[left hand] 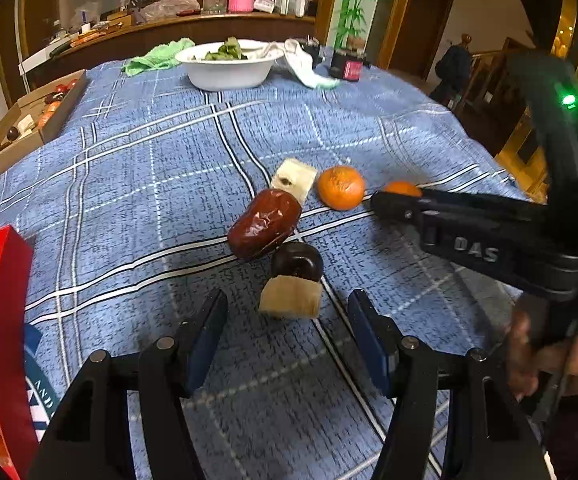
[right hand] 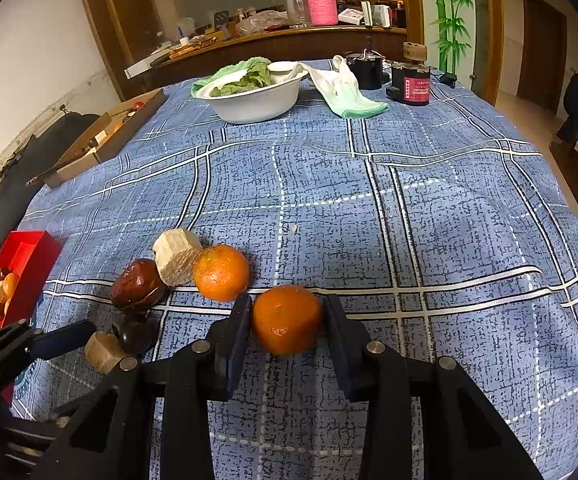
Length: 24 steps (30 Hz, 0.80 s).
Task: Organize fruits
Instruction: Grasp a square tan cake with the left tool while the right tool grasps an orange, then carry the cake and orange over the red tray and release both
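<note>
Your right gripper (left hand: 381, 200) hides most of the nearer mandarin (left hand: 401, 188) in the left wrist view. The red box (left hand: 5, 320) at the desk's left edge is cropped, its fruits unclear.

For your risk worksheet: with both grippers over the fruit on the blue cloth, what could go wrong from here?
1. The right gripper pinches a round orange by its sides; it may slip out when lifted.
2. The second orange sits close by and could get nudged and roll.
3. The open left gripper nears a tan chunk touching a dark fruit; closing might push both.
</note>
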Each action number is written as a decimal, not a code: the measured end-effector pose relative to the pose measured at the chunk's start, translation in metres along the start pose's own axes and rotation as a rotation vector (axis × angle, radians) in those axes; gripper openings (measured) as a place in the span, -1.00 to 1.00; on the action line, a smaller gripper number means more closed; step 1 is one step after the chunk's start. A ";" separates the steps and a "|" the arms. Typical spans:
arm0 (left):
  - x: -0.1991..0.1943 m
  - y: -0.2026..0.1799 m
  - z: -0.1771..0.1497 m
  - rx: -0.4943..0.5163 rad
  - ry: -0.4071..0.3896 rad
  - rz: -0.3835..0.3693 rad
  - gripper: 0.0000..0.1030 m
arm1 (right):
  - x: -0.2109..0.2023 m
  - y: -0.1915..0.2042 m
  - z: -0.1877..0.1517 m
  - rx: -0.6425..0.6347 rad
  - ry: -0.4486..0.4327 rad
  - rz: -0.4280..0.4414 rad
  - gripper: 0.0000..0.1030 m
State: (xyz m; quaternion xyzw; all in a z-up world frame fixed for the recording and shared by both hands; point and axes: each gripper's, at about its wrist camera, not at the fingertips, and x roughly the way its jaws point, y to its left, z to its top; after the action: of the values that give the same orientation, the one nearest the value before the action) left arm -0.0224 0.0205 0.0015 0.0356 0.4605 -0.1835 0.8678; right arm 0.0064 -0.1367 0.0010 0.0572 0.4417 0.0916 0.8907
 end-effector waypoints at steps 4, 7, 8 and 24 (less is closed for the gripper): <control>0.004 -0.002 0.005 0.007 0.000 -0.001 0.19 | 0.000 -0.001 0.001 -0.003 0.003 0.003 -0.25; 0.005 -0.005 0.004 0.022 -0.013 0.026 -0.09 | 0.000 -0.001 0.000 -0.005 0.002 0.001 -0.25; 0.004 -0.006 0.004 0.035 -0.018 0.048 -0.43 | 0.000 -0.001 0.000 -0.004 0.002 0.002 -0.26; -0.082 0.044 -0.019 -0.175 -0.164 0.008 -0.44 | -0.012 -0.010 -0.003 0.052 -0.054 -0.016 -0.30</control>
State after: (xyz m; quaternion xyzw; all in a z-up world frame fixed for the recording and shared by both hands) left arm -0.0633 0.0895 0.0524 -0.0536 0.4021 -0.1415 0.9030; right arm -0.0019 -0.1489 0.0067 0.0791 0.4201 0.0715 0.9012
